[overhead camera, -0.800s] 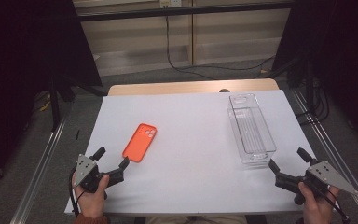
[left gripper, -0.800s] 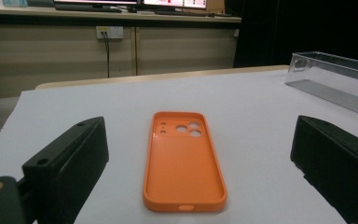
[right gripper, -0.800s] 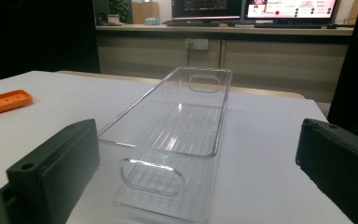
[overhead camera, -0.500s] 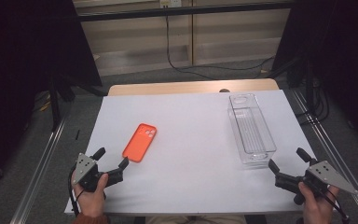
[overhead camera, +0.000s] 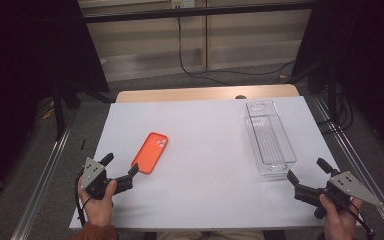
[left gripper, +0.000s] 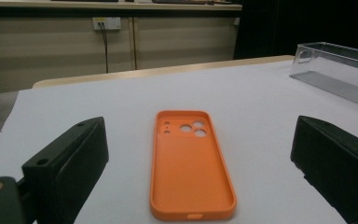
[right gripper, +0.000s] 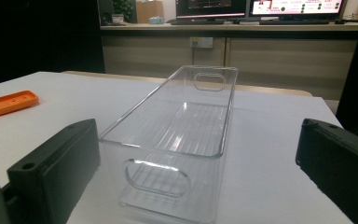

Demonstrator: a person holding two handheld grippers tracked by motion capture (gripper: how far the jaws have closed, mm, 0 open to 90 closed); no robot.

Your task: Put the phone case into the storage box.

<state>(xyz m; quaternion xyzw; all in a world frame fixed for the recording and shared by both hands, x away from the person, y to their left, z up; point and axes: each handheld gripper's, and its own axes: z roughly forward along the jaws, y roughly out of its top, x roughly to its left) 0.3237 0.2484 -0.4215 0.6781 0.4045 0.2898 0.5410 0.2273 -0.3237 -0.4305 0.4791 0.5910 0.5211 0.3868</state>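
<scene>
Jaws of the left hand-held gripper [overhead camera: 120, 170] are standing wide apart, empty, pointing at the orange phone case [overhead camera: 150, 152] lying just ahead, its long axis running away along the bench [overhead camera: 205, 200]. Over by the clear plastic bin [overhead camera: 270, 137], the right hand-held gripper [overhead camera: 307, 175] is also gaping open, farther from the case.

orange phone case [overhead camera: 150, 152], clear ribbed bin [overhead camera: 270, 137], white table [overhead camera: 205, 175]

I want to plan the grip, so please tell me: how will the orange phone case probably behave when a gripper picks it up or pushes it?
The orange phone case is a thin open shell, so it is probably light and may flex if squeezed across its sides. It lies flat, hollow side up, on the smooth white table, so a push would likely slide it, not tip it. Its low rim leaves little to grasp.
</scene>
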